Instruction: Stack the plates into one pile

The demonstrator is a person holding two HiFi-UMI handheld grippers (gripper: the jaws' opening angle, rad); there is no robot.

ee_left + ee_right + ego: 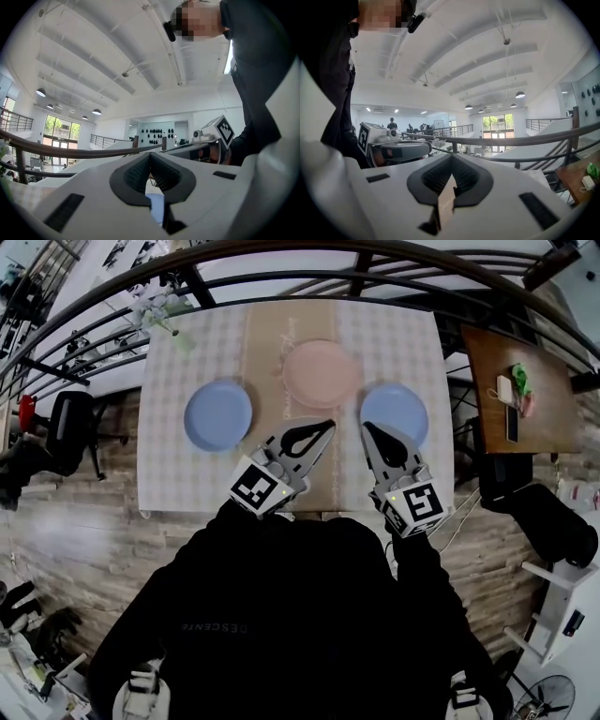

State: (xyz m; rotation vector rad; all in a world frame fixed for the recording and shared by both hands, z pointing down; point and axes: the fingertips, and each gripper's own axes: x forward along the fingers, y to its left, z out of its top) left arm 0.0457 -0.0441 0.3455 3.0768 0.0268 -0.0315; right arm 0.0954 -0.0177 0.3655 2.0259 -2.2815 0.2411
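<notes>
Jaws together and empty, your left gripper [325,429] and right gripper [369,431] hover near the pink plate [321,373]. Go in unopened and you could shove it against the right blue plate [394,412].

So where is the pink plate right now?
In the head view the pink plate lies mid-table, partly on the tan runner, between the left blue plate and the right blue plate, a little farther from the person than both.
</notes>
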